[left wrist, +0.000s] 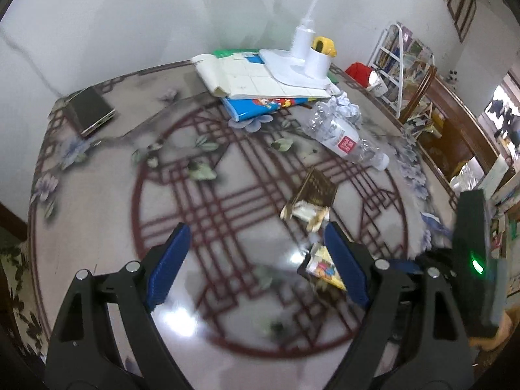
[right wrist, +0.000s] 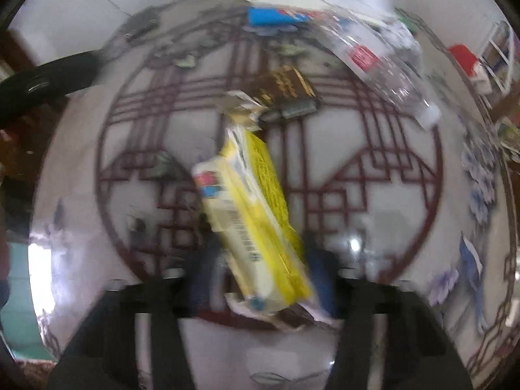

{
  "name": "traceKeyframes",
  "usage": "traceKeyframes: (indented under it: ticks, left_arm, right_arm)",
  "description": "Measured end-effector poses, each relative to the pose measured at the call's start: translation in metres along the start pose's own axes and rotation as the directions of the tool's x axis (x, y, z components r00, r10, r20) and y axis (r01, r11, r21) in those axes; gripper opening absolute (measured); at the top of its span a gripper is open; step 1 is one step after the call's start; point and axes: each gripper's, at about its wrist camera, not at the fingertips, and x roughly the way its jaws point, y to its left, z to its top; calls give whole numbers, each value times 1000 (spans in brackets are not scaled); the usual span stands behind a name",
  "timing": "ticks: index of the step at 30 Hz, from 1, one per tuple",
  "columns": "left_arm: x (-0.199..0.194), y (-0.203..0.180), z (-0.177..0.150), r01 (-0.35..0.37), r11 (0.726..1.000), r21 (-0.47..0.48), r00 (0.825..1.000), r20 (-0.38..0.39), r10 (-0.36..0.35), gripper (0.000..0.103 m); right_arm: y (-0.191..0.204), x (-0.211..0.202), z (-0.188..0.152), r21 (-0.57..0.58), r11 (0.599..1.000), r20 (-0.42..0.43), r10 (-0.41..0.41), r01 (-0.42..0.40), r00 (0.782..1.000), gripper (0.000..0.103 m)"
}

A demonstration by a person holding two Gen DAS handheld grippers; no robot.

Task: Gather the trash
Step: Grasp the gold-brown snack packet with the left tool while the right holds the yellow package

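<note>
A yellow snack packet [right wrist: 260, 214] stands between the blue pads of my right gripper [right wrist: 265, 253], which is shut on it; the picture is blurred. The same packet [left wrist: 325, 266] shows in the left wrist view behind my left gripper's right finger, with the right gripper's black body [left wrist: 471, 237] beside it. My left gripper [left wrist: 256, 230] hangs open over the patterned table [left wrist: 208, 201], with nothing between its fingers. Beyond it lie a torn brown and gold wrapper [left wrist: 315, 191], a crushed clear plastic bottle [left wrist: 344, 139] with a red label, and crumpled paper [left wrist: 346, 105].
A pile of books and papers [left wrist: 260, 78] with a white lamp base [left wrist: 308, 55] on top stands at the far side. A dark flat box [left wrist: 89, 109] lies far left. A white magazine rack [left wrist: 399, 65] and wooden furniture stand past the right edge.
</note>
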Motion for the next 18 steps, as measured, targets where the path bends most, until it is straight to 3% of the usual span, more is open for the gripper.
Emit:
traceKeyframes:
  ticks: [1,2,12,14,15,16,18]
  left_arm:
    - [5,-3,2,1,1000,10,1000,-2,-1,82]
    - [18,-10,8,8,999,33,1000,-15,-8,82]
    - [108,-64,26,59,978,200,992,-120,-36,82]
    - [123,-72,25,64,973,222,989,-144,-33,77]
    - [127,-73,25,72,973,221,987,-158,-37,72]
    - [131,-74,24,74,973,219,984,-172,-36,57]
    - [133,-75,22,72,974,214,984,-177,-34,50]
  right_arm:
    - [-2,-4,-1,12,1000,10,10,-10,1000,11]
    - [-6,-8,-4,25,999,19,22,-22,1000,6]
    - [-40,-34,-71,285,953,16,101,-101,995,7]
    - [-39,-36,-84,307,948,5,86,-84,996,12]
    - [-38,-37,-88,315,946,5,82,-79,997,20]
    - [-38,-39,-92,334,939,11,80,-79,997,38]
    - [-41,-44,-95,373,924,38,75,-84,996,61]
